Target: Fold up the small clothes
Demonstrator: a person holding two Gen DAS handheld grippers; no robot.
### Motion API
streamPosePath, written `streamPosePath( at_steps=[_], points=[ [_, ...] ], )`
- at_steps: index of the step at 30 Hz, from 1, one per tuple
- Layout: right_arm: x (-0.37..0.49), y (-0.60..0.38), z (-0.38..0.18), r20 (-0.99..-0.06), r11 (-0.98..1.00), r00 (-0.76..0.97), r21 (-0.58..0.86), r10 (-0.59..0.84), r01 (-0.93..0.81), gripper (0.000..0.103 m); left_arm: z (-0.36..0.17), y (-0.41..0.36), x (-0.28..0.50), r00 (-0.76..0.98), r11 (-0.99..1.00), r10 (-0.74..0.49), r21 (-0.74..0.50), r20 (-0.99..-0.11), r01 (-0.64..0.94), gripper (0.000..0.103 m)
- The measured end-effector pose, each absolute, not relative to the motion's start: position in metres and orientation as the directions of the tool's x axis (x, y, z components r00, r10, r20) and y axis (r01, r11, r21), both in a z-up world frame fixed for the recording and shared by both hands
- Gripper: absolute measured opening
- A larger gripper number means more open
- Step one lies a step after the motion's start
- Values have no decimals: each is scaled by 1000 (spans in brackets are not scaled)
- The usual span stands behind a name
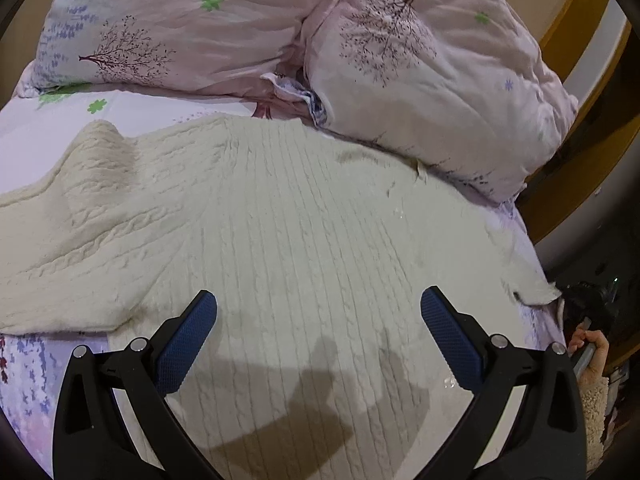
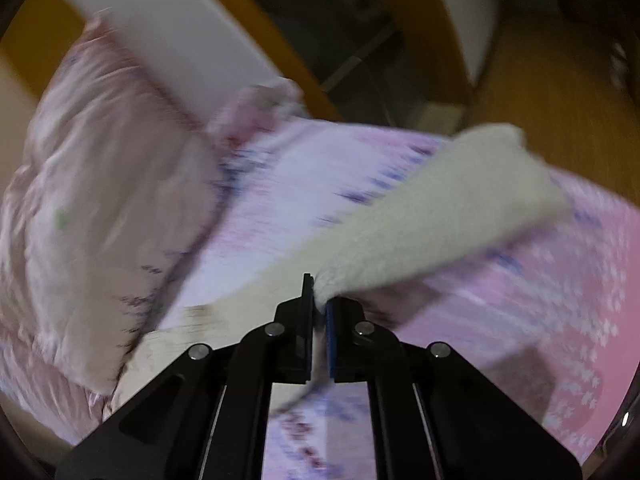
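Left gripper (image 1: 319, 308) wide open above sweater (image 1: 280, 220) on floral bedsheet (image 1: 32, 380); right gripper (image 2: 319, 300) clamps sleeve (image 2: 440, 208).

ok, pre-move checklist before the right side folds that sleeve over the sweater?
1. Right gripper clamped on sleeve: ok, jaws shut on the knit.
2. Left gripper free: ok, jaws wide open, nothing between them.
3. Sweater body flat on the bed sheet: ok, mostly smooth.
4. Other sleeve laid out: not ok, bunched with a fold.
5. Pillows off the garment: cannot tell, one meets the top edge.
6. Right wrist view sharp: not ok, motion blur.
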State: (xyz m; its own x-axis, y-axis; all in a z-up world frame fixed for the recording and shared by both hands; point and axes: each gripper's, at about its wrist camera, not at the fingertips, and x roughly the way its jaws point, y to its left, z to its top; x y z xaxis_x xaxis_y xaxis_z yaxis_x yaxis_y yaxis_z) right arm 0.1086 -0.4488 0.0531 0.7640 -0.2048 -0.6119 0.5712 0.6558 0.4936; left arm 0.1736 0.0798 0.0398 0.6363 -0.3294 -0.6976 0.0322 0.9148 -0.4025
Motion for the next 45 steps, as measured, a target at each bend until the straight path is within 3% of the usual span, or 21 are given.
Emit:
streamPosePath(
  at_steps=[4, 7, 11, 14, 17, 20, 23, 26, 28, 30, 31, 34, 37, 38, 40, 42, 45],
  points=[
    [131, -394, 84, -548, 773, 832, 489, -89, 405, 5, 46, 83, 174, 673, 904, -348, -425, -653, 55, 102],
    [156, -331, 93, -523, 845, 848, 487, 81, 219, 5, 50, 82, 171, 698, 914, -321, -402, -640, 52, 102],
    [189, -231, 67, -592, 882, 742, 471, 314, 2, 5, 51, 80, 175, 690, 899, -350, -433, -634, 59, 102],
    [206, -187, 33, -666, 880, 635, 473, 392, -48, 5, 52, 80, 178, 682, 879, -388, -472, -620, 71, 102],
    [216, -179, 10, -702, 862, 572, 506, 425, -19, 18, 51, 83, 180, 672, 857, -422, -509, -608, 78, 102],
    [215, -205, 3, -681, 799, 570, 598, 460, 69, 47, 49, 89, 182, 663, 836, -449, -544, -599, 74, 102],
    [208, -234, 7, -643, 736, 621, 660, 448, 152, 53, 44, 94, 187, 642, 797, -494, -601, -586, 65, 102],
    [203, -258, 10, -634, 707, 663, 673, 398, 218, 53, 40, 94, 190, 627, 773, -521, -632, -580, 57, 102],
    [206, -266, 12, -643, 706, 680, 660, 353, 258, 47, 37, 94, 191, 622, 766, -527, -640, -579, 53, 102],
    [212, -265, 14, -671, 742, 688, 603, 274, 292, 13, 36, 96, 191, 618, 756, -536, -652, -575, 48, 102],
    [215, -260, 18, -683, 775, 693, 559, 231, 294, 9, 35, 97, 191, 618, 748, -541, -662, -570, 46, 102],
    [219, -221, 41, -652, 879, 740, 436, 161, 192, 7, 34, 103, 191, 628, 724, -553, -689, -548, 36, 102],
    [224, -158, 58, -625, 917, 707, 391, 330, -82, 7, 33, 106, 191, 635, 696, -565, -718, -528, 22, 99],
    [230, -128, 53, -661, 896, 614, 390, 432, -210, 8, 31, 107, 192, 634, 687, -570, -726, -523, 19, 96],
    [229, -96, 40, -706, 874, 514, 391, 487, -290, 25, 27, 106, 194, 623, 669, -584, -743, -521, 5, 92],
    [228, -90, 33, -721, 870, 487, 398, 492, -290, 58, 23, 105, 196, 615, 654, -593, -756, -520, -9, 87],
    [220, -115, 26, -716, 864, 488, 458, 499, -210, 62, 14, 106, 201, 600, 638, -591, -767, -539, -60, 83]
  ],
)
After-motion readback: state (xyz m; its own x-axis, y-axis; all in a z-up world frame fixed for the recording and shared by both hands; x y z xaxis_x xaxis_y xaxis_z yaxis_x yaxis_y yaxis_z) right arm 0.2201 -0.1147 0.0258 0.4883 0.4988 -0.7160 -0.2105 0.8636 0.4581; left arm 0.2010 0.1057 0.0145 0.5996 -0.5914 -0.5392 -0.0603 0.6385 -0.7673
